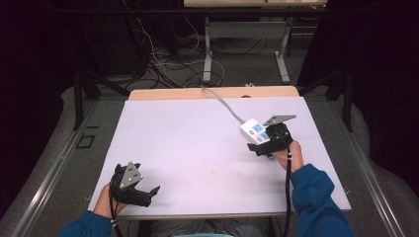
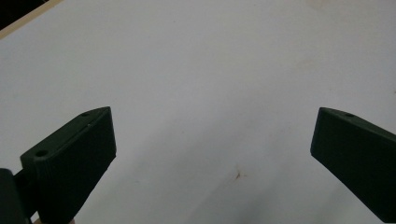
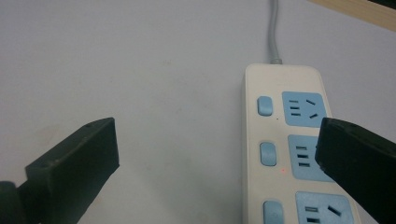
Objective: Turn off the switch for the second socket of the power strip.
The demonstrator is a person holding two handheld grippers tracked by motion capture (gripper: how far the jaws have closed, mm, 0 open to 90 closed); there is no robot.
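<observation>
Right gripper (image 1: 260, 146) sits at the right side of the table, jaws spread wide, nothing pinched. In the right gripper view its gap (image 3: 217, 154) frames bare surface plus the left edge of the power strip (image 3: 289, 140); the right jaw overlaps the strip's blue sockets in the picture, contact can't be told. The strip is white with blue sockets and blue switches (image 3: 265, 105), lying flat on the right half of the table, just ahead of the right gripper in the high view (image 1: 254, 130). Its grey cord (image 1: 223, 102) runs off over the far edge.

Left gripper (image 1: 146, 193) is at the near left corner, well apart from the strip, jaws spread wide and empty (image 2: 212, 140), over bare surface with a small brownish mark (image 2: 239, 175).

Surface: white sheet (image 1: 197, 148) over a wooden tabletop (image 1: 168, 93), wood showing along the far edge.

Room: dark, grey floor, loose cables (image 1: 168, 64) on the floor beyond the table, another table's metal legs (image 1: 208, 54) behind. Blue sleeves (image 1: 316, 197) enter from the bottom.
</observation>
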